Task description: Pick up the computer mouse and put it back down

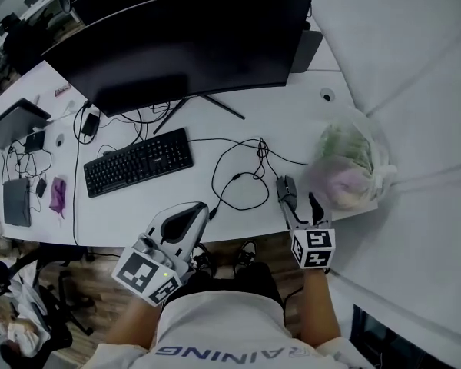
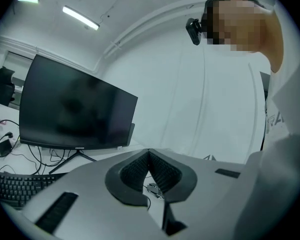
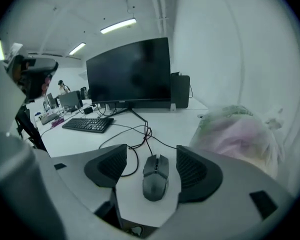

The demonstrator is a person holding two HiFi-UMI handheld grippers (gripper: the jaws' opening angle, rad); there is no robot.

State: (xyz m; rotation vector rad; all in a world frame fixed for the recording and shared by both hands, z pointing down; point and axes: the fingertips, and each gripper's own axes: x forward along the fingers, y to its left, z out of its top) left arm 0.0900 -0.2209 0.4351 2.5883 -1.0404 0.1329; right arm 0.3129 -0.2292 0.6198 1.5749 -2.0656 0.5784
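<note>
Right claw (image 3: 151, 159) is open and straddles the mouse (image 3: 155, 176). The mouse sits flat on the desk (image 3: 185, 121) between the two pads, with a gap on each side, so there's no grip yet. The claw is angled down and lined up along the mouse body, which looks like setup for a side pinch. The cable (image 3: 140, 134) runs forward off the nose, clear of the pads. The plastic bag (image 3: 235, 131) is close on the right, so watch that side. Left claw (image 2: 149, 154) is closed on nothing, parked off the desk edge out of the way.
</note>
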